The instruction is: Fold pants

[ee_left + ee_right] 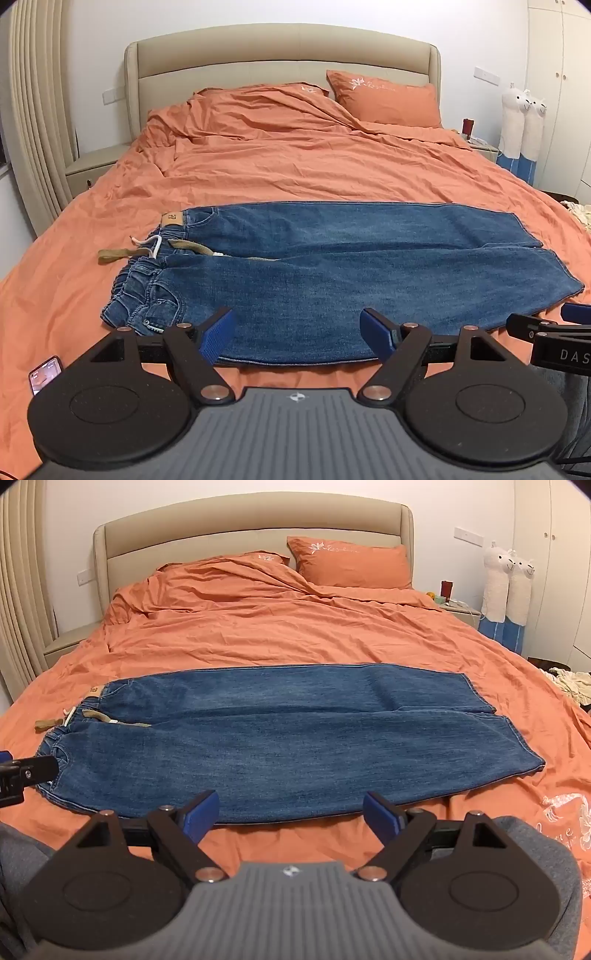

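Note:
Blue jeans (332, 266) lie flat across the orange bed, waistband (147, 280) to the left, leg hems (535, 258) to the right, legs side by side. They show the same way in the right wrist view (295, 738). A tan belt strap (114, 254) and white drawstring stick out at the waist. My left gripper (299, 332) is open and empty, above the near edge of the jeans toward the waist. My right gripper (291, 812) is open and empty, above the near edge at mid leg. The right gripper's tip shows in the left view (546, 328).
The orange duvet (295, 166) covers the bed, with pillows (384, 99) by the beige headboard. A phone (44, 376) lies on the bed at near left. Nightstands stand on both sides. Two plush alpacas (509, 587) lean at the right wall. Loose clothes (569, 683) lie at far right.

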Action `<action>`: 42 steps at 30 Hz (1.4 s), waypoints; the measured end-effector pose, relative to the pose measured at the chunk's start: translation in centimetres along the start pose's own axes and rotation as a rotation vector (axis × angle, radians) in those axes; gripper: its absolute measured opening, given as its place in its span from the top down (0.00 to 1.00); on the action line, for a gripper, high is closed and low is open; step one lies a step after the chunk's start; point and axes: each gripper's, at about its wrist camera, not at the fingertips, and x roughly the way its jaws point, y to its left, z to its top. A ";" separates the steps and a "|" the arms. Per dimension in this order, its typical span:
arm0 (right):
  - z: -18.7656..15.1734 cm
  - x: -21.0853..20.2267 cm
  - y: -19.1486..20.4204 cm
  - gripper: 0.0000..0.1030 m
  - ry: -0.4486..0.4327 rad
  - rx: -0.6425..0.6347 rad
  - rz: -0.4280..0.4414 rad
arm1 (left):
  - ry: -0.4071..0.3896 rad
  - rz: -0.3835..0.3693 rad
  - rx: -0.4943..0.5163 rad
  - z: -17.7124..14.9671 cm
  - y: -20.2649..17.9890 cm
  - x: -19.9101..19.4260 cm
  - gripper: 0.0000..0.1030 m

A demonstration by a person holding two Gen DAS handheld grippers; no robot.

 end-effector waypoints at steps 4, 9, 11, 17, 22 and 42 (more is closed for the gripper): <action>0.1 -0.1 -0.2 0.21 0.001 0.003 0.005 | 0.002 0.001 0.001 0.0 0.0 0.0 0.12; 0.1 -0.1 -0.1 0.21 -0.004 -0.010 -0.006 | 0.002 0.008 -0.001 -0.5 -0.5 0.1 0.12; 0.3 -0.1 -0.3 0.21 -0.006 -0.010 -0.005 | 0.005 0.005 -0.002 -0.4 0.1 0.0 0.12; 0.0 -0.3 0.1 0.21 -0.007 -0.021 -0.003 | 0.009 0.007 0.004 -0.5 0.2 0.3 0.12; 0.1 -0.6 0.0 0.21 -0.009 -0.019 0.008 | 0.009 0.011 0.007 -0.6 0.4 0.5 0.12; 0.2 -0.6 -0.4 0.21 0.000 0.004 0.011 | 0.007 0.026 0.027 0.0 -0.3 0.1 0.12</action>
